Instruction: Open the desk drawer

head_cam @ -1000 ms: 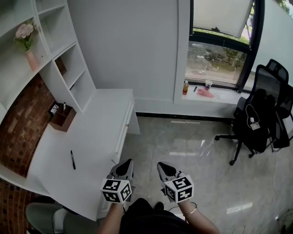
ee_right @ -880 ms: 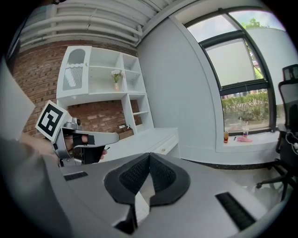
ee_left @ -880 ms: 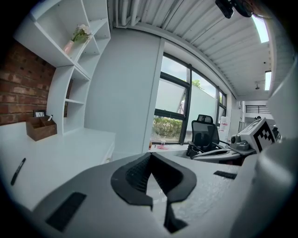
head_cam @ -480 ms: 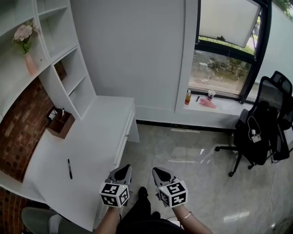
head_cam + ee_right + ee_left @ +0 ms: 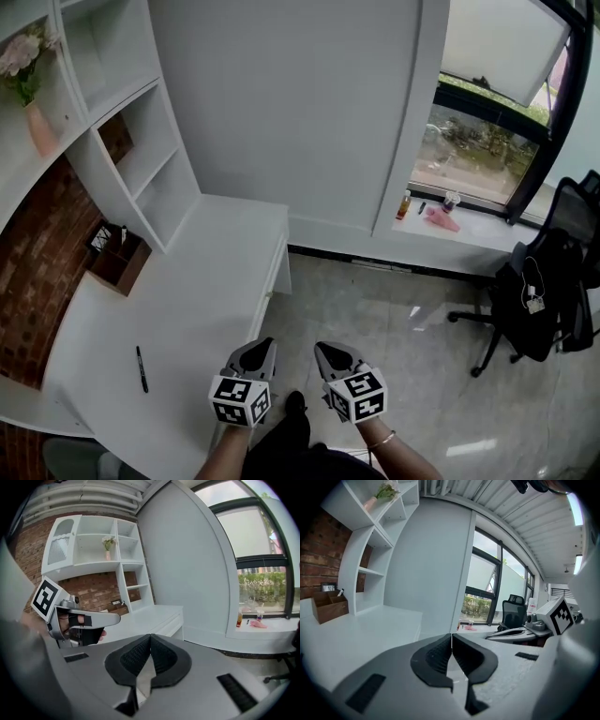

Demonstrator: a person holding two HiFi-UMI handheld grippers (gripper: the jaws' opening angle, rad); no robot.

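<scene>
We enter this as an office or study room. Noted:
- a long white surface with a drawer in its front edge
- white built-in shelves set against a brick wall
- a marker pen and a wooden organiser on the surface
- a pink vase of flowers on an upper shelf
- a black swivel chair on the glossy tiled floor
- a large window, with bottles on its sill

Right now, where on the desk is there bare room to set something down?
The desk is mostly bare: a wide patch from the pen to the far wall. Only the wooden box beside the shelf unit crowds it.
</scene>
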